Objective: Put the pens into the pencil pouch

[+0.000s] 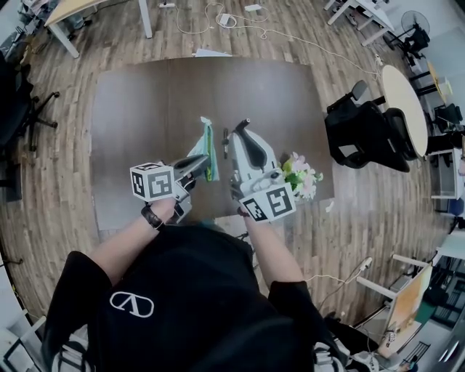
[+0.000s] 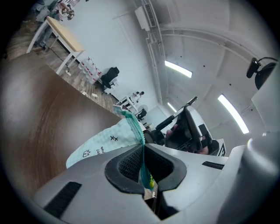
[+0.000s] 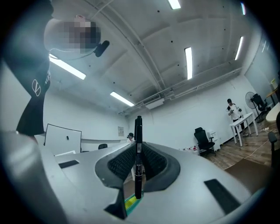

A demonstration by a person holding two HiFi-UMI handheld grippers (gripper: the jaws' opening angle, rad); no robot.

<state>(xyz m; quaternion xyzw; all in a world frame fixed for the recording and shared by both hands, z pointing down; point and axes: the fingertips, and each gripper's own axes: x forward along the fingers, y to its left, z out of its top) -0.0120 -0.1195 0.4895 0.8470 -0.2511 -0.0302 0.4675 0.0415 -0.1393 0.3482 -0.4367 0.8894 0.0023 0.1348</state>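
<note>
A pale teal pencil pouch (image 1: pixel 206 147) with a green zip hangs over the dark brown table (image 1: pixel 138 109). My left gripper (image 1: pixel 197 165) is shut on the pouch's zip edge. In the left gripper view the pouch (image 2: pixel 103 146) stretches out ahead of the left gripper (image 2: pixel 142 165), its green zip clamped between the pads. My right gripper (image 1: pixel 240 129) stands just right of the pouch, tilted upward, and is shut on a black pen (image 1: pixel 225 142). In the right gripper view the pen (image 3: pixel 138 148) stands upright between the pads of the right gripper (image 3: pixel 138 168). A strip of the green zip (image 3: pixel 128 204) shows below it.
A small bunch of pink and white flowers (image 1: pixel 302 176) sits on the table by my right hand. Black office chairs (image 1: pixel 367 131) stand off the table's right edge, beside a round table (image 1: pixel 407 102). Cables (image 1: pixel 225 20) lie on the wooden floor beyond the far edge.
</note>
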